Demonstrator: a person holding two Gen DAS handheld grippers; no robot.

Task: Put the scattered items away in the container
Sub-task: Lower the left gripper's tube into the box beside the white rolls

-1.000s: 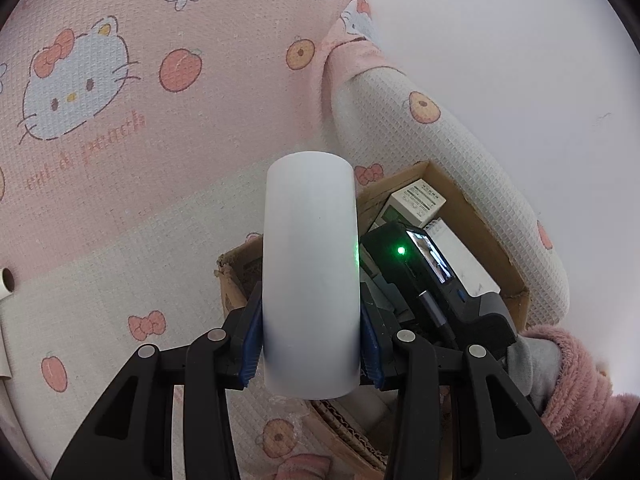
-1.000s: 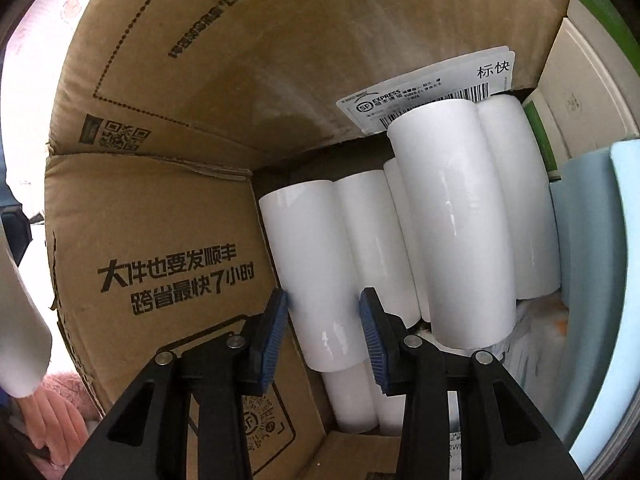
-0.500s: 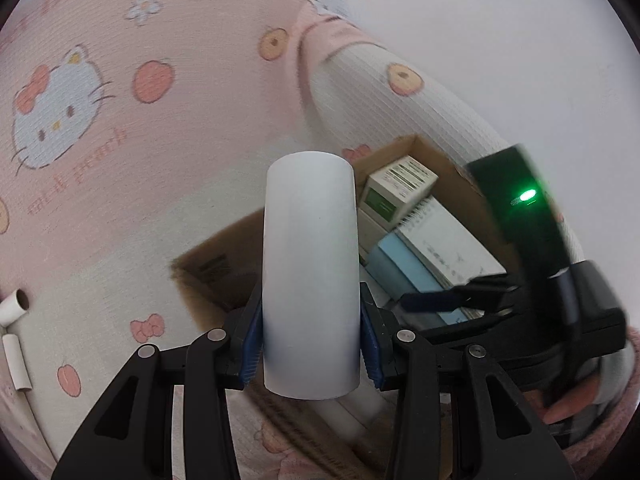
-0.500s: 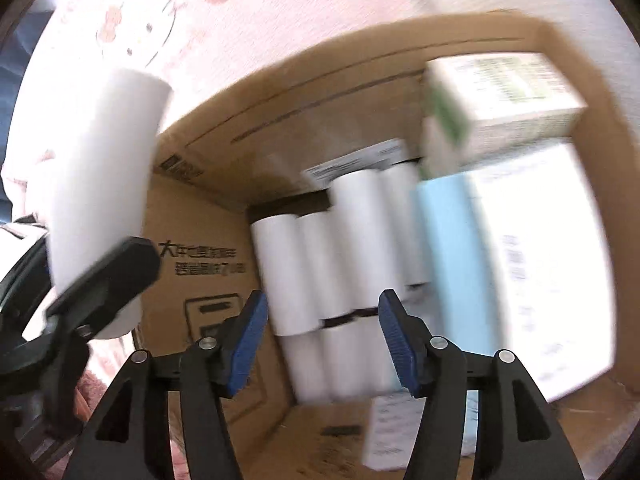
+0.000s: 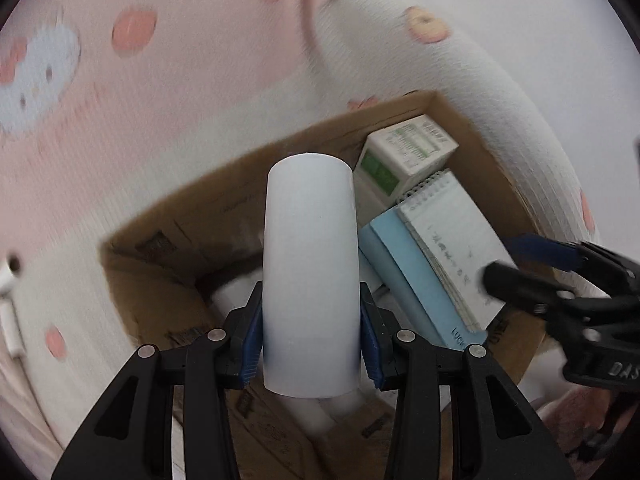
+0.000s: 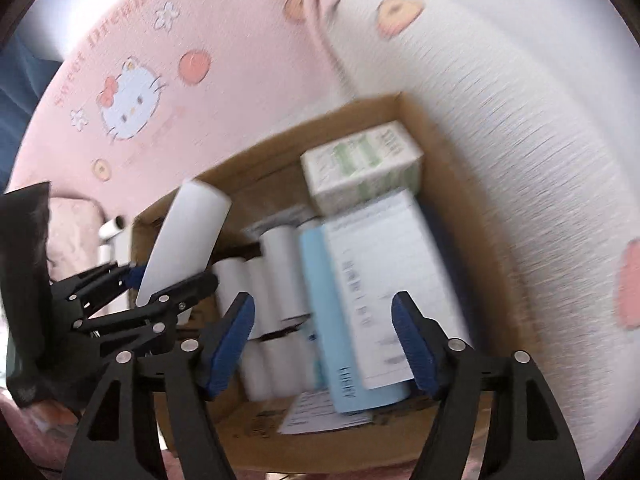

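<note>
My left gripper (image 5: pixel 310 336) is shut on a white paper roll (image 5: pixel 310 264) and holds it above the left part of the cardboard box (image 5: pixel 160 252). The right wrist view shows that roll (image 6: pixel 188 240) and the left gripper (image 6: pixel 168 292) over the box's left wall. My right gripper (image 6: pixel 324 340) is open and empty, raised above the box (image 6: pixel 404 112); it also shows at the right of the left wrist view (image 5: pixel 532 268). Several white rolls (image 6: pixel 280 272) lie in the box.
The box also holds a green-and-white carton (image 6: pixel 360 168), a spiral notepad (image 5: pixel 448 240) and a light blue box (image 6: pixel 332 320). It sits on a pink Hello Kitty bedsheet (image 6: pixel 132 104). Loose white rolls (image 5: pixel 8 280) lie on the sheet at far left.
My right gripper has let go of a roll inside the box, opened wide and pulled up and back. My left gripper has carried its roll closer over the box.
</note>
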